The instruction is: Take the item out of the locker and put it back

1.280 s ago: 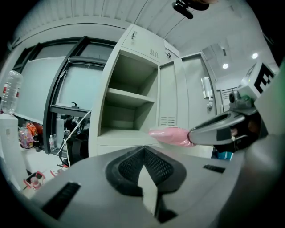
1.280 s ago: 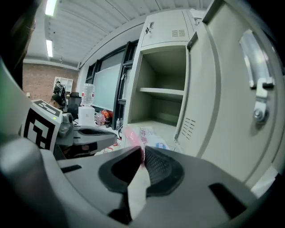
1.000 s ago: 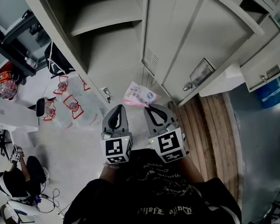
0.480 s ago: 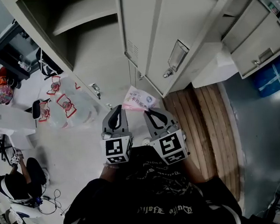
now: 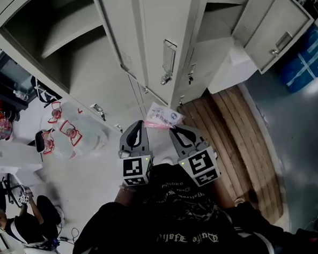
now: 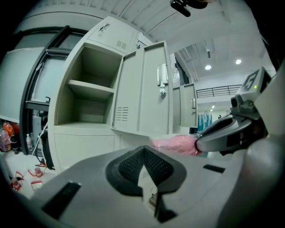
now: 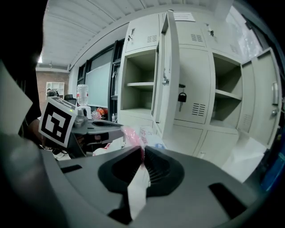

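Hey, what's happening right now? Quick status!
Right hand-held gripper shut on pink packet. Left hand-held gripper shut, empty. Packet outside the open locker, in front of it. Nothing seen in the way.

The head view looks steeply down from above on the left tool (image 5: 139,125), the right tool (image 5: 173,130) and the lockers (image 5: 142,33). Each gripper view sits close behind its own jaws, facing the lockers. All 3 views share the pink packet (image 5: 162,117).
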Tool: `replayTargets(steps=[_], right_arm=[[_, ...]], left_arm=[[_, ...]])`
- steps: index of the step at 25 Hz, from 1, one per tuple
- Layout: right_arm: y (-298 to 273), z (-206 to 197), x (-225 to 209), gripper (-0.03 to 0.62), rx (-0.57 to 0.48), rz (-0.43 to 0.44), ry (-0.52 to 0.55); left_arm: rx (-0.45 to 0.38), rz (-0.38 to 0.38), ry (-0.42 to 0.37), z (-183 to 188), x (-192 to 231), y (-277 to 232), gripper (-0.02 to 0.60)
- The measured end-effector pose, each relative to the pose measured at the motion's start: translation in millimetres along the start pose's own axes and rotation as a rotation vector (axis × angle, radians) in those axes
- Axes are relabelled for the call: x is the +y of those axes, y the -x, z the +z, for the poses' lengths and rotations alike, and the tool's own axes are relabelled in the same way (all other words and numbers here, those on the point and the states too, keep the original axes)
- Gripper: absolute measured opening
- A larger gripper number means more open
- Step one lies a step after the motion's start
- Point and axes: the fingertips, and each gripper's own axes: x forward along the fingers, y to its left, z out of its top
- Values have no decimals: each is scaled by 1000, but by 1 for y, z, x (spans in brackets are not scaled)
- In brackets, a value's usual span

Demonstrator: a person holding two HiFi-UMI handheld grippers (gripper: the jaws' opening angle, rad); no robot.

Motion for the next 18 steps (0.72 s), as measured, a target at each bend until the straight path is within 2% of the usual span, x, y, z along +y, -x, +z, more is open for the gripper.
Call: replayTargets(steps=[13,18], right_arm=[[29,-24,-28,29,52,-58,7],[39,-36,-52,29,81,-112,-4]], left_arm=[[-9,-89,-21,2,-30,-21,8],[-7,-108,-23,4,-43,-30,8]])
